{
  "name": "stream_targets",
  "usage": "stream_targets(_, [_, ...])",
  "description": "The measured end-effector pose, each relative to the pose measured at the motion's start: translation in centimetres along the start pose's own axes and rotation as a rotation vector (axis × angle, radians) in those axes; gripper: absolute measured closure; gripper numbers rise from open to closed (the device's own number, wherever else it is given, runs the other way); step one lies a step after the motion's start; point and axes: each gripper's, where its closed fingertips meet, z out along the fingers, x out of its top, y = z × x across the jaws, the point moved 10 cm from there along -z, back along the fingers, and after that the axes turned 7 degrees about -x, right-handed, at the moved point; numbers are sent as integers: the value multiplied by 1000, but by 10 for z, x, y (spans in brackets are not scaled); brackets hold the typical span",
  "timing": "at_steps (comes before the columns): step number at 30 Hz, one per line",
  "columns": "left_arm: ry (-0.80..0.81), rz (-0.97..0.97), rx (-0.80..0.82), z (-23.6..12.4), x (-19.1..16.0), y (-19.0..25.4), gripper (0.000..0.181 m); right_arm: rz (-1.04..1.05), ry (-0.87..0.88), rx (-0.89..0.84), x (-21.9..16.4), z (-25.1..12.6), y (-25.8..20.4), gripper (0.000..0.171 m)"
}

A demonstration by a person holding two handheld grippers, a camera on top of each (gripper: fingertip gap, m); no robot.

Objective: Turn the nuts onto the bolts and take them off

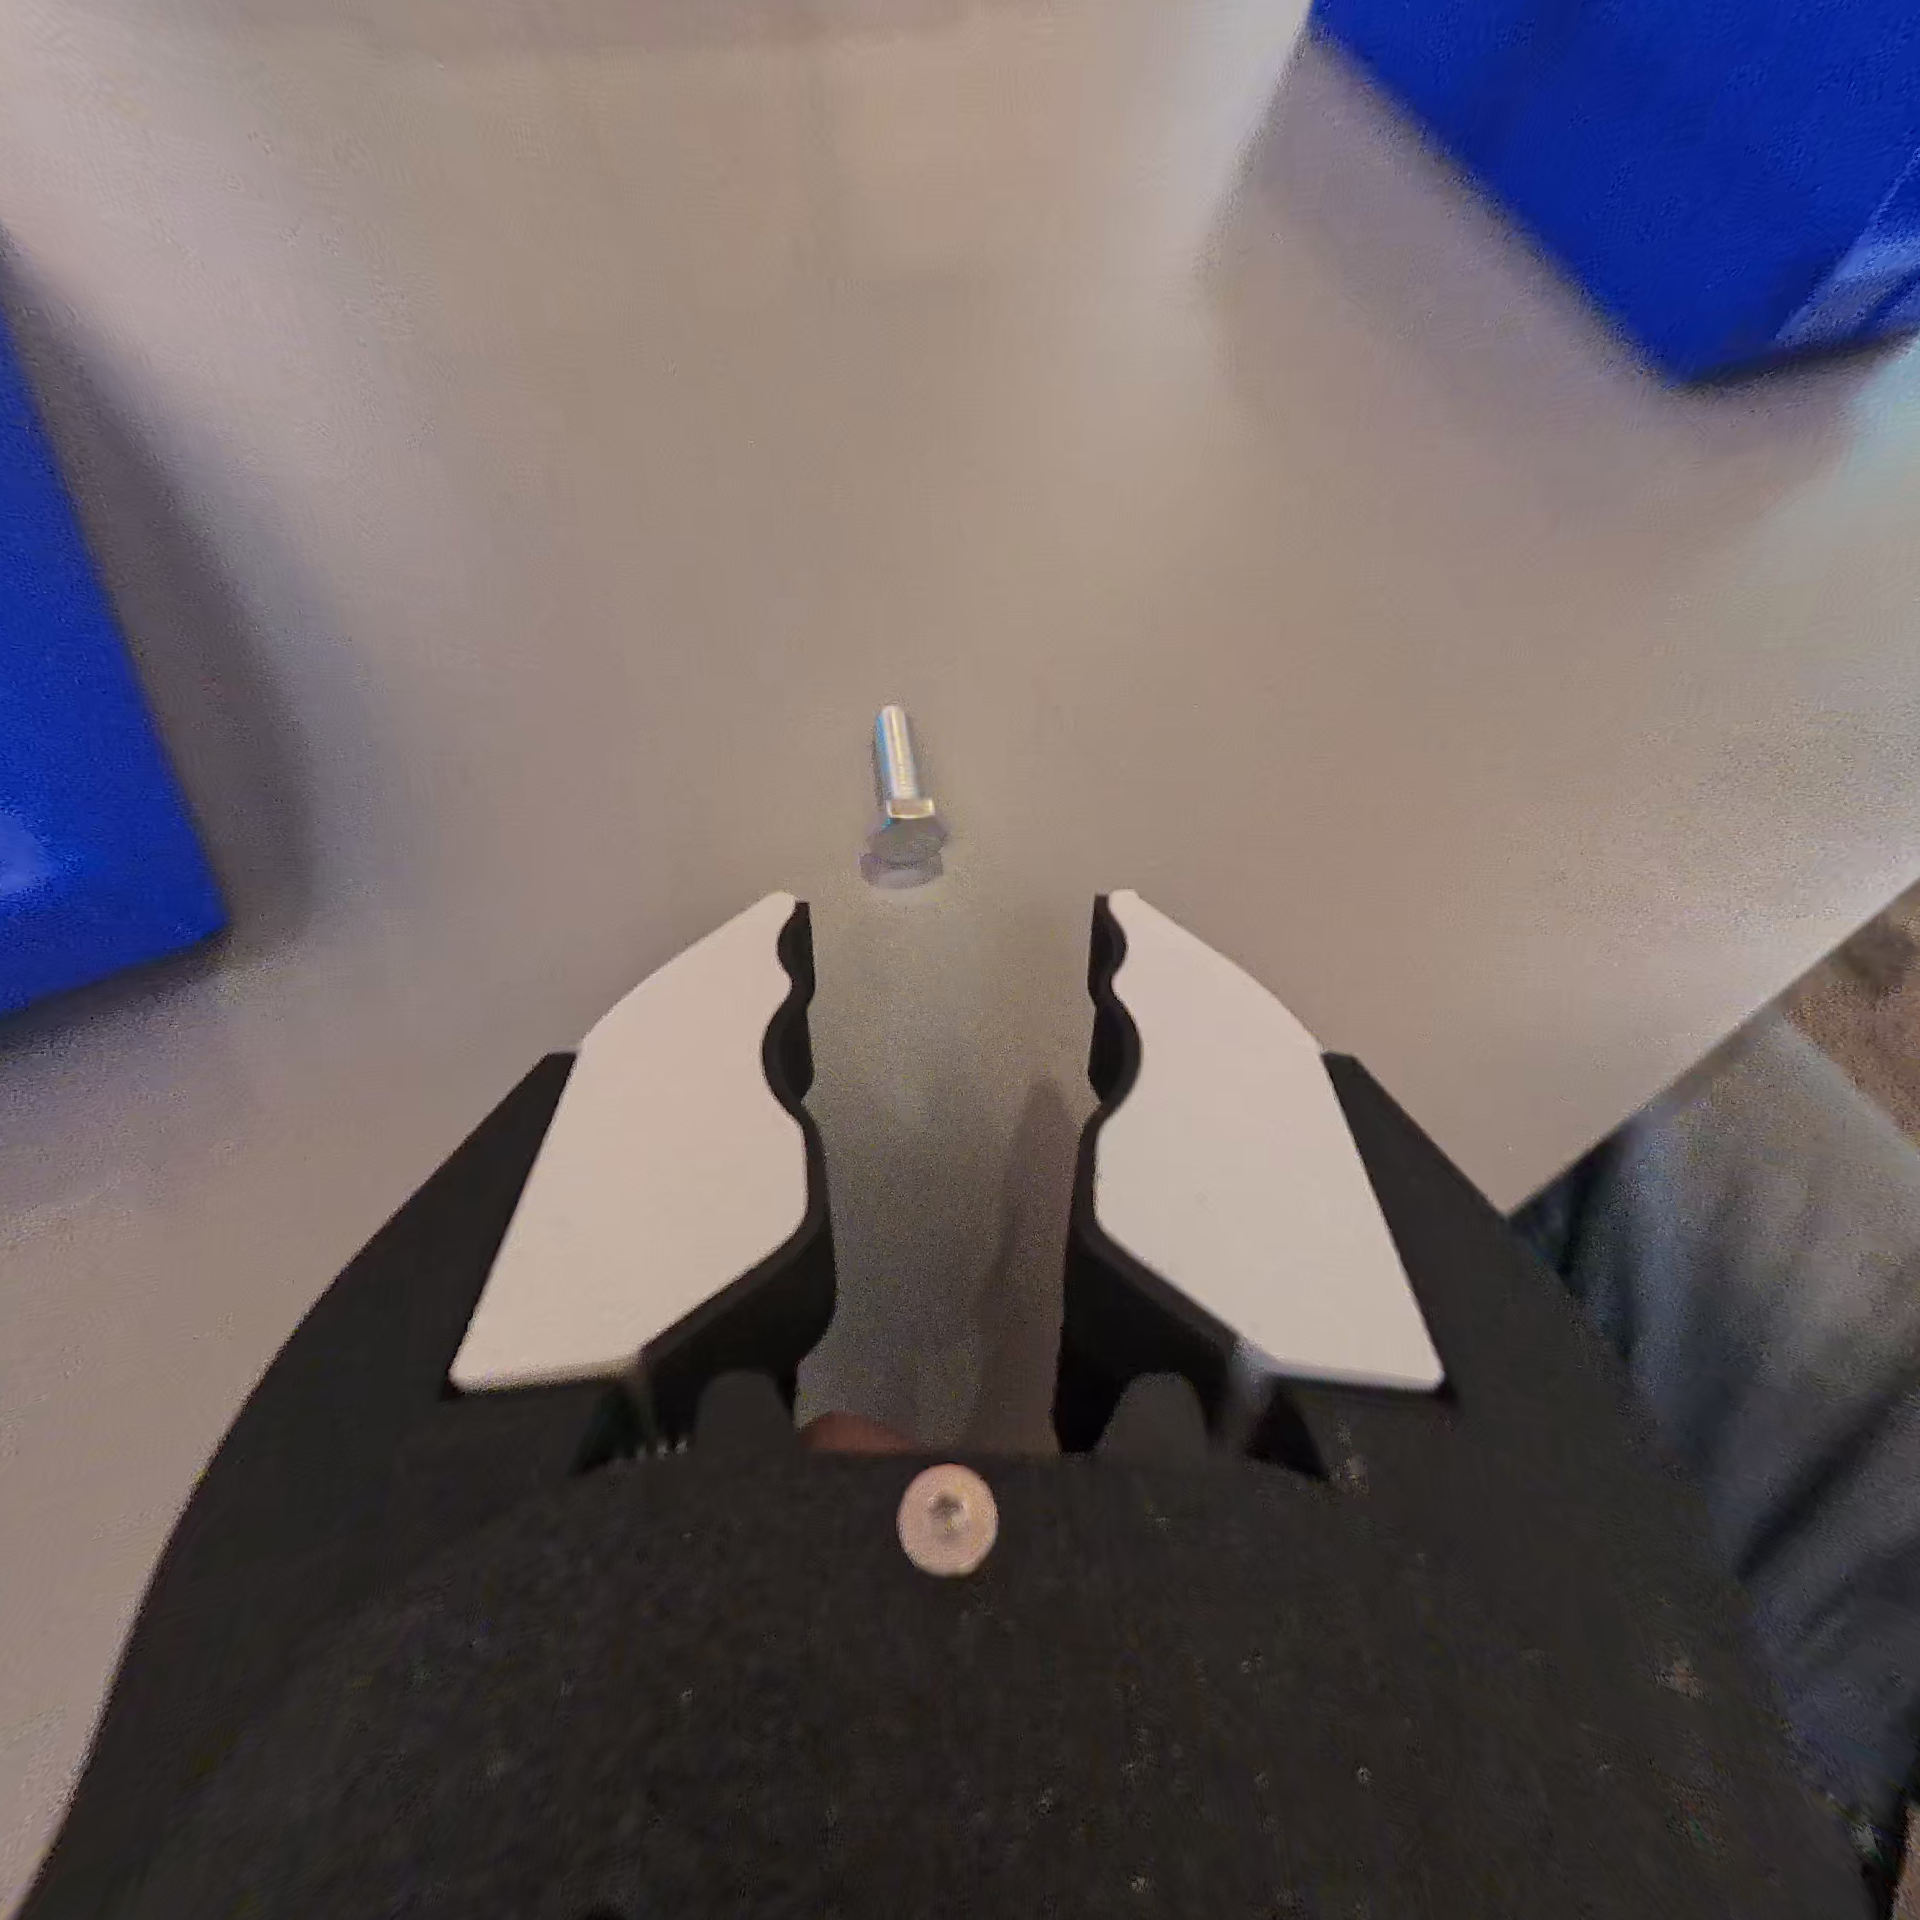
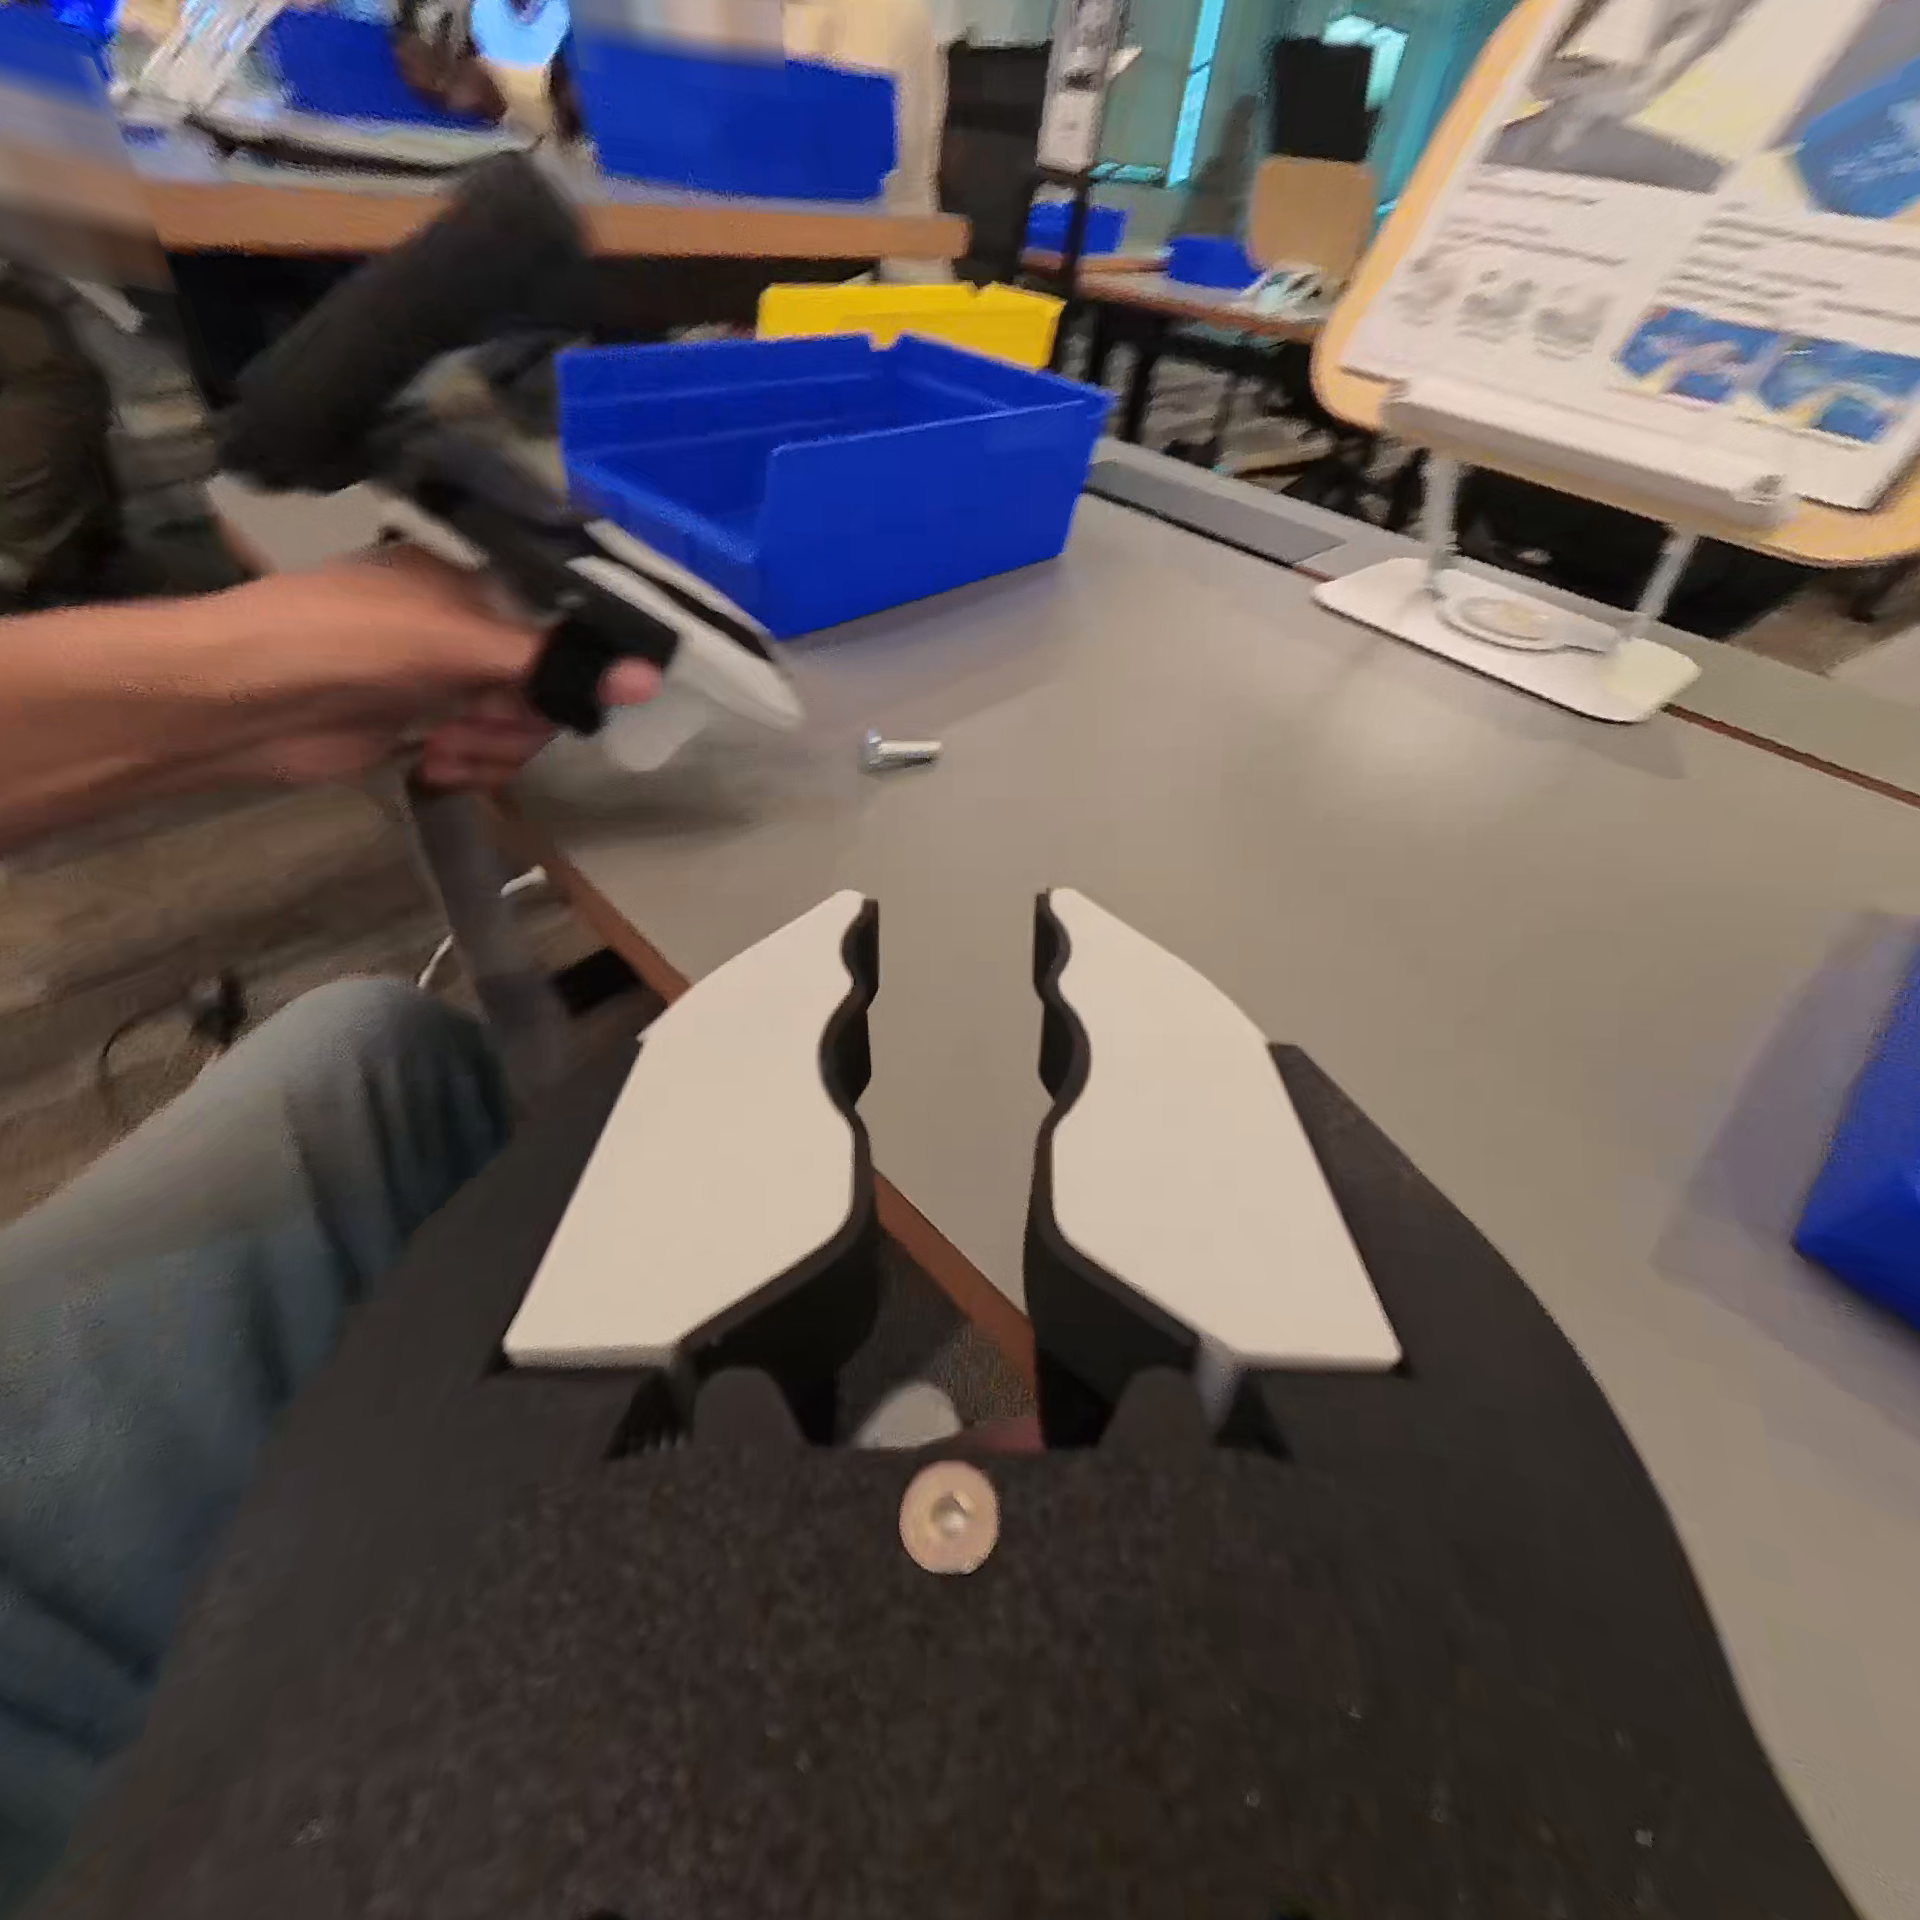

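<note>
A silver hex-head bolt lies on the grey table, its head toward my left gripper. That gripper is open and empty, its fingertips just short of the bolt head. In the right wrist view the bolt lies flat on the table, and the left gripper hovers just left of it, held by a hand. My right gripper is open and empty, over the table's near edge, well back from the bolt. No nut shows in either view.
A blue bin stands on the table behind the bolt, a yellow bin beyond it. Another blue bin is at the right edge. A sheet on a stand stands at the back right. The person's legs are at the left. My right fingertips sit around 25 cm from my left ones.
</note>
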Motion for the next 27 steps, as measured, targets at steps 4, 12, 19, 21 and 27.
stream_targets(4, [353, -42, 143, -65, -42, 55, 132, 70, 44, -129, -10, -24, -23, 136])
stream_targets(12, [351, -4, 276, -117, -139, 128, 137, -4, -104, -113, -110, -30, -138, 131])
stream_targets(19, [221, -12, 222, -107, -185, 64, 135, -145, -323, -56, -249, 117, -139, 133])
stream_targets(21, [234, -82, 223, -107, -198, 47, 135, -164, -413, -53, -294, 164, -126, 133])
stream_targets(27, [281, -220, 346, -131, -238, 13, 135, -151, -612, -83, -418, 275, -72, 135])
